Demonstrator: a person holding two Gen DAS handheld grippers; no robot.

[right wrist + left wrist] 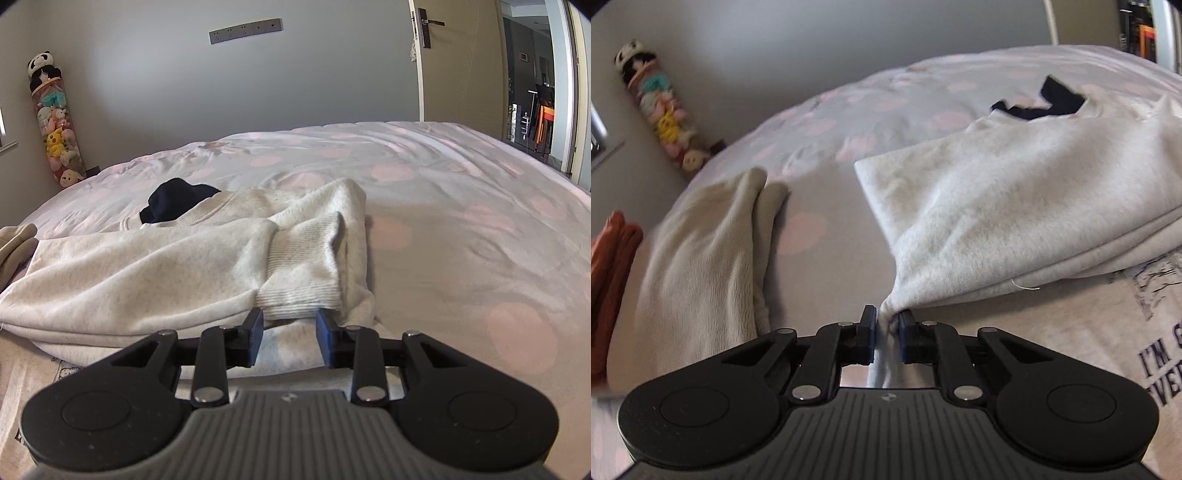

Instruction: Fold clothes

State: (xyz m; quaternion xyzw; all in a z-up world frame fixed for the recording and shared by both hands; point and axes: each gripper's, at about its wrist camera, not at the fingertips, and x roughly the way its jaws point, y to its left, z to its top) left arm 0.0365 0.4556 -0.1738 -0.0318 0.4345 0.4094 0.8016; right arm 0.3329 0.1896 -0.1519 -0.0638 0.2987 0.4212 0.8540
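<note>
The left gripper (886, 321) has its jaws pinched tight on a bunched corner of the sweatshirt (1015, 206), which fans away to the upper right of that frame. The right gripper (290, 325) has its jaws parted, straddling the ribbed cuff (299, 269) just ahead at frame centre without clamping it. The sweatshirt's long axis runs left to right across the bed (461, 192). The right gripper is nearer the cuff.
</note>
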